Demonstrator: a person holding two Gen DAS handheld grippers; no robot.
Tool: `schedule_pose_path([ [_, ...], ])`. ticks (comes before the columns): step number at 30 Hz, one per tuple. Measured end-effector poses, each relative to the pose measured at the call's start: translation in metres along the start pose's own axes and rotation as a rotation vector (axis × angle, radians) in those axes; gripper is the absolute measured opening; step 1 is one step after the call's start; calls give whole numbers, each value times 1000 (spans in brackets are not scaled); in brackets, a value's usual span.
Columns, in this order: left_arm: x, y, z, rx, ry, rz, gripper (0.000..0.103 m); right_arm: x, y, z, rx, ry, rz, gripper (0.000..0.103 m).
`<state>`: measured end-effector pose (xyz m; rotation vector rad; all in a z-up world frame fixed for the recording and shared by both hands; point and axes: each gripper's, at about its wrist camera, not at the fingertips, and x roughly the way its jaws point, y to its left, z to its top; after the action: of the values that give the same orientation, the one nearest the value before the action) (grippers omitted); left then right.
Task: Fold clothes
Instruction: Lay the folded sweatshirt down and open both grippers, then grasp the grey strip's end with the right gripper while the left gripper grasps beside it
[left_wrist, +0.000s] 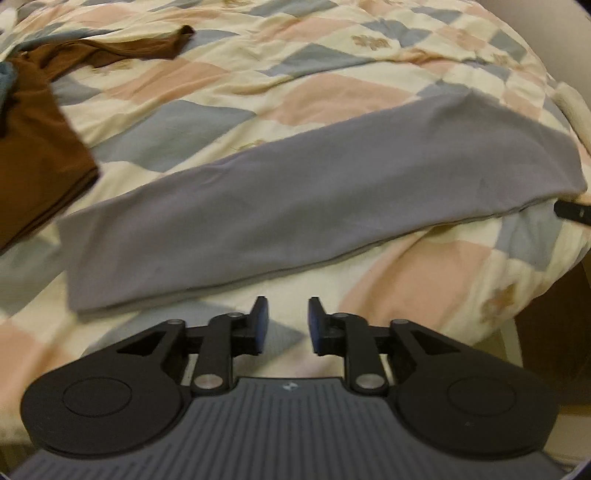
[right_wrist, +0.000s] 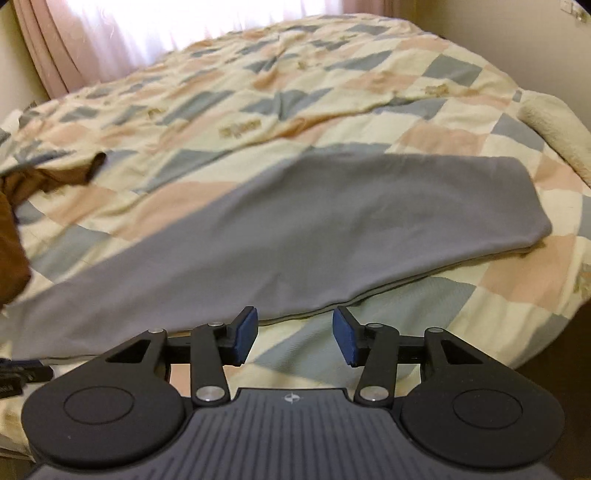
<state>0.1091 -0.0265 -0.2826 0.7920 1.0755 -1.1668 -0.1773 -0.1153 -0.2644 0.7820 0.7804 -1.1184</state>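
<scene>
Black fingers with blue pads fill the bottom of the left wrist view: the left gripper (left_wrist: 286, 325) stands parted by a narrow gap, grasping nothing, with only the patchwork quilt (left_wrist: 229, 92) of the bed showing between the pads. Just beyond the fingertips lies the grey garment (left_wrist: 280, 206), folded into a long flat band. Its long axis runs across the view, from low on the left to higher on the right, and its near edge passes just ahead of the fingers without touching them. A brown garment (left_wrist: 33, 155) lies spread at the far left, well clear of the grey one. A dark piece of the other gripper shows at the right edge, beside the band's right end.

Seen from the right wrist view, the right gripper (right_wrist: 295, 336) stands wider apart, also released and empty. The grey garment's (right_wrist: 314, 221) near edge sits immediately ahead of its fingertips, the band again lying crosswise. Each gripper appears nearest its own end, which suits a next fold end to end.
</scene>
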Motion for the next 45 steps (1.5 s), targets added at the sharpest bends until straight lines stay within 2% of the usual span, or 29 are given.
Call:
schedule_pose_path([
  [4,-51,-9,7,-17,-44,31,30,-35,12,9,27,-16,23,51],
  [11,-108,-7,11,37,-91,49,35,-92,30,12,59,-69,-8,58],
  [19,-145,25,-12,155,-126,31,37,-140,82,-20,147,-135,-98,59],
  [22,-157,40,-25,197,-140,21,38,-156,102,-37,188,-162,-107,60],
  [29,-174,63,-47,230,-141,12,41,-182,134,-64,202,-169,-126,61],
  [36,-175,66,-50,183,-156,15,43,-188,143,-61,120,-180,-138,63],
  [39,-167,62,-51,186,-166,-15,43,-188,140,-59,95,-195,-139,64],
  [41,-158,60,-53,218,-181,-42,43,-189,136,-63,79,-221,-150,64],
  [43,-151,64,-56,271,-191,-69,38,-189,131,-70,77,-221,-196,64],
  [45,-147,73,-58,358,-226,-85,38,-189,131,-79,68,-209,-229,64],
])
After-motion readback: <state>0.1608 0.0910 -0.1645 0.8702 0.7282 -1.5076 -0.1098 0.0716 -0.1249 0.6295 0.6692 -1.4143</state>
